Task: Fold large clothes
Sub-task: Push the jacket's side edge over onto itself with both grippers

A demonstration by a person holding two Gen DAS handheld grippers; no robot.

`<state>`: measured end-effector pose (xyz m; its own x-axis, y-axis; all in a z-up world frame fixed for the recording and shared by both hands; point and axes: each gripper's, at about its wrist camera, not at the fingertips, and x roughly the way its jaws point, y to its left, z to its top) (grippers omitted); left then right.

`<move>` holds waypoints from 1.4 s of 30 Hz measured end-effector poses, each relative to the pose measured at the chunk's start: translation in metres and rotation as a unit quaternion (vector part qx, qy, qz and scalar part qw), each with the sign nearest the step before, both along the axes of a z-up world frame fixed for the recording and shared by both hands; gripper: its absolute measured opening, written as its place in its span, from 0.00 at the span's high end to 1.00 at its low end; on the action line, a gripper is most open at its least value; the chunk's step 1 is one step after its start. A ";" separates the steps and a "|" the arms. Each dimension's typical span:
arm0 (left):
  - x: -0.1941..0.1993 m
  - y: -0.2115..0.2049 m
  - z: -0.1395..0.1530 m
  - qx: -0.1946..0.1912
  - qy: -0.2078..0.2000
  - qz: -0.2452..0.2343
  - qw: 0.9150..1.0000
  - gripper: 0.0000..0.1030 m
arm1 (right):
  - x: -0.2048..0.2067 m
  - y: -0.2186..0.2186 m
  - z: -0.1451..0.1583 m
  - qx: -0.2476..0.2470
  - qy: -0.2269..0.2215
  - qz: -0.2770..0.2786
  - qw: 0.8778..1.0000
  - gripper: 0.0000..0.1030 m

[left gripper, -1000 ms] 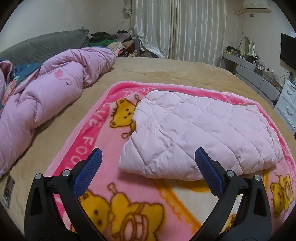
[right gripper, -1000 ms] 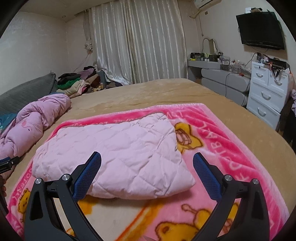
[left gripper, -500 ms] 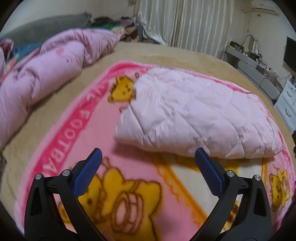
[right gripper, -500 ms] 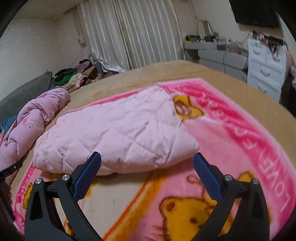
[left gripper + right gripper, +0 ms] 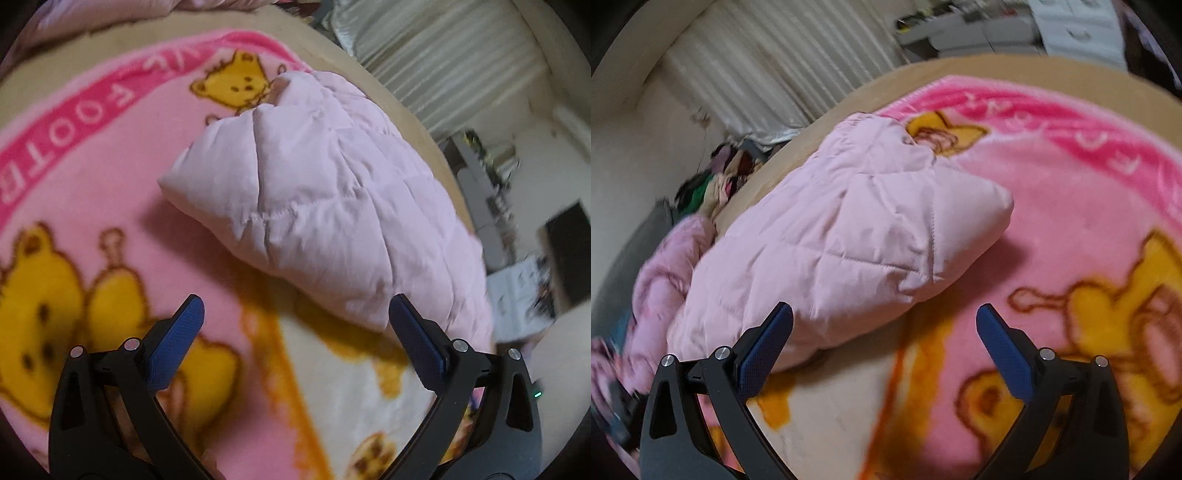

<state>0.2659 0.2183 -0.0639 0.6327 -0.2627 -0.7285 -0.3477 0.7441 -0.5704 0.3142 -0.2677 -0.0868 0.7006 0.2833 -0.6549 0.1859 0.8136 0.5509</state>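
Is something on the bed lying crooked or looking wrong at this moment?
Nothing looks damaged or spilled. The pale pink quilted garment lies folded on the bear blanket, a little puffy and creased. Both the left gripper and the right gripper are open and hold nothing.

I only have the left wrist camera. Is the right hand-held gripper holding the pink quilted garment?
Observer: No. The right hand-held gripper is open and empty, with the pink quilted garment just ahead.
Operator: Where's the garment's right corner?
Observer: It rests on the teddy-bear blanket, ahead and right of the gripper's gap.
Operator: Anything behind the garment?
Observer: A clothes pile sits at the far left, below the curtain.
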 end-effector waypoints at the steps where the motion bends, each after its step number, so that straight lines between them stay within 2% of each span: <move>1: 0.004 0.002 -0.002 -0.009 -0.001 0.006 1.000 0.09 | 0.005 -0.002 -0.004 0.017 0.008 -0.006 1.000 0.04; 5: 0.015 0.011 -0.007 -0.035 -0.004 0.039 0.999 0.09 | 0.021 -0.007 -0.014 0.052 0.026 -0.023 0.998 0.04; 9: 0.029 0.020 -0.017 -0.077 -0.005 0.059 0.995 0.09 | 0.033 -0.011 -0.018 0.085 0.028 -0.030 0.996 0.04; 12: 0.035 0.024 -0.018 -0.092 -0.016 0.073 0.993 0.09 | 0.043 -0.015 -0.020 0.101 0.025 -0.036 0.994 0.04; 19: 0.054 0.028 -0.029 -0.098 -0.010 0.084 0.992 0.09 | 0.069 -0.016 -0.032 0.134 0.029 -0.029 0.990 0.04; 26: 0.066 0.033 -0.046 -0.115 -0.024 0.080 0.990 0.08 | 0.086 -0.014 -0.038 0.126 0.013 -0.017 0.992 0.04; 28: 0.069 0.033 -0.048 -0.121 -0.027 0.080 0.989 0.08 | 0.087 -0.011 -0.037 0.111 0.004 -0.013 0.994 0.07; 30: 0.073 0.034 -0.048 -0.127 -0.026 0.076 0.989 0.08 | 0.085 -0.008 -0.037 0.099 -0.004 -0.007 0.995 0.20; 31: 0.074 0.034 -0.048 -0.128 -0.024 0.074 0.989 0.08 | 0.085 -0.006 -0.036 0.095 -0.006 -0.004 0.995 0.23; 33: 0.076 0.032 -0.045 -0.122 -0.021 0.065 0.990 0.08 | 0.084 -0.003 -0.031 0.086 -0.011 0.006 0.996 0.38; 34: 0.076 0.031 -0.043 -0.113 -0.020 0.061 0.992 0.12 | 0.084 -0.001 -0.027 0.074 -0.014 0.013 0.997 0.42; 36: 0.077 0.028 -0.038 -0.097 -0.022 0.051 0.994 0.30 | 0.083 0.007 -0.015 0.040 -0.023 0.028 0.999 0.54; 38: 0.077 0.022 -0.024 -0.070 -0.034 0.035 0.996 0.55 | 0.084 0.015 -0.005 0.007 -0.029 0.040 0.999 0.60; 40: 0.079 0.019 -0.012 -0.053 -0.040 0.023 0.998 0.66 | 0.084 0.019 0.002 -0.010 -0.031 0.047 0.998 0.63; 42: 0.078 0.015 -0.001 -0.033 -0.045 0.013 0.998 0.71 | 0.082 0.023 0.008 -0.027 -0.035 0.054 0.998 0.67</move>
<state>0.3437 0.2338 -0.0646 0.7025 -0.2903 -0.6498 -0.3120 0.6950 -0.6478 0.3958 -0.2448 -0.0787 0.7129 0.3250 -0.6215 0.0579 0.8559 0.5140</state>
